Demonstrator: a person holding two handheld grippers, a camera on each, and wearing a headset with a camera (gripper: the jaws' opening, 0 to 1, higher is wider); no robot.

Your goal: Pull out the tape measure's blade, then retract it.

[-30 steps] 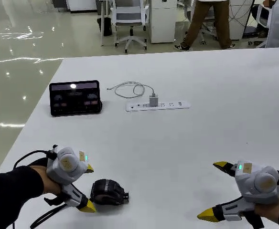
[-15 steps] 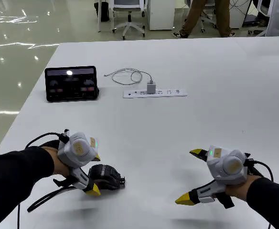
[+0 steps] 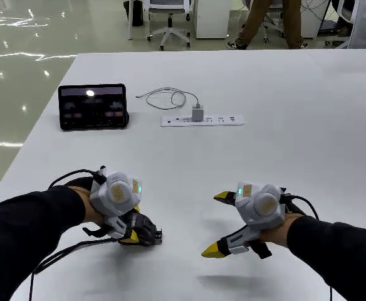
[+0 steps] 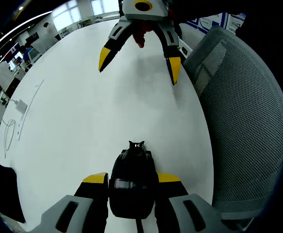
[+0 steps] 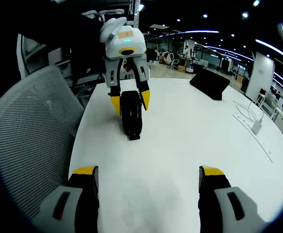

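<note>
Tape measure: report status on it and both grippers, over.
Left gripper shut on tape measure, case resting on the table. Right gripper open, facing it, apart. Blade not out yet. Nothing between them, over.

Left claw (image 3: 134, 224) clamped; right claw (image 3: 217, 224) spread wide.

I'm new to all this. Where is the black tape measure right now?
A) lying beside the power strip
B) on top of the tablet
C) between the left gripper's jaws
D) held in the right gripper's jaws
C: in the left gripper view the tape measure sits between the yellow-tipped jaws of the left gripper, close against its sides, while the right gripper stands open, apart from it.
</note>
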